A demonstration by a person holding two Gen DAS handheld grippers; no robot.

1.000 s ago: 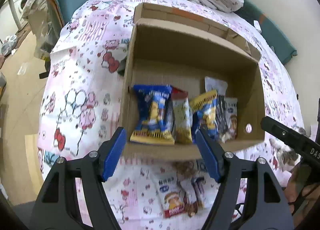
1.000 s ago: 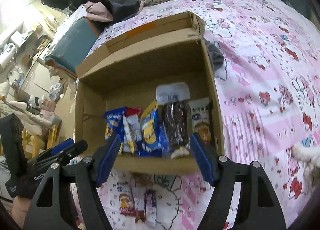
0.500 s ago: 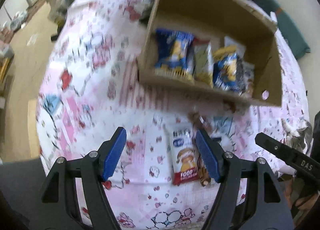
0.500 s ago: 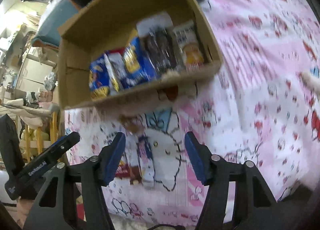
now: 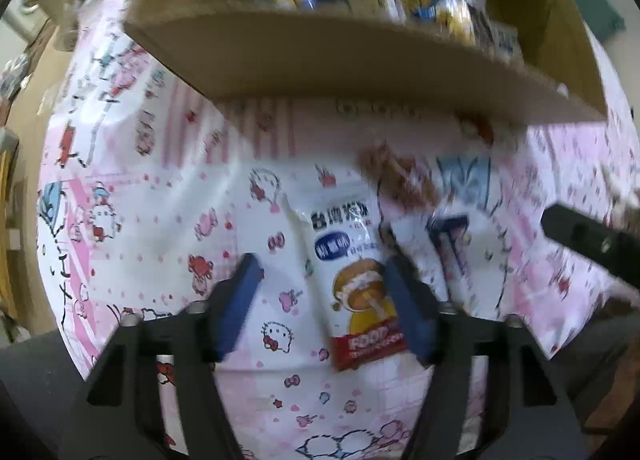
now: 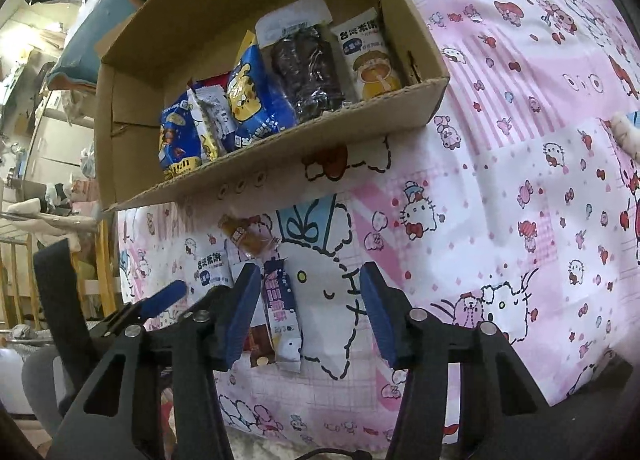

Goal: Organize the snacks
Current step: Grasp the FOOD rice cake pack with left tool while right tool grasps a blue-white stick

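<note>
Since loose packets lie on the bedsheet (image 6: 500,163) before the cardboard box (image 6: 280,175), left gripper (image 5: 322,300), jaws wide and empty, hovers over the rice-cracker packet (image 5: 352,272); right gripper (image 6: 306,314), equally wide, over the blue-and-white bar (image 6: 282,316).

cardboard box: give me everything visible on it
The cardboard box is plain brown corrugated card, open-topped, its back flap folded outward. It sits on the pink cartoon-print sheet. The low front wall has four small round holes. Inside, snack packets stand in a row against that wall: blue-and-yellow bags, a dark clear-wrapped one, and a white rice-cracker pack at the right end. Neither gripper touches it; loose packets lie in front.
</note>
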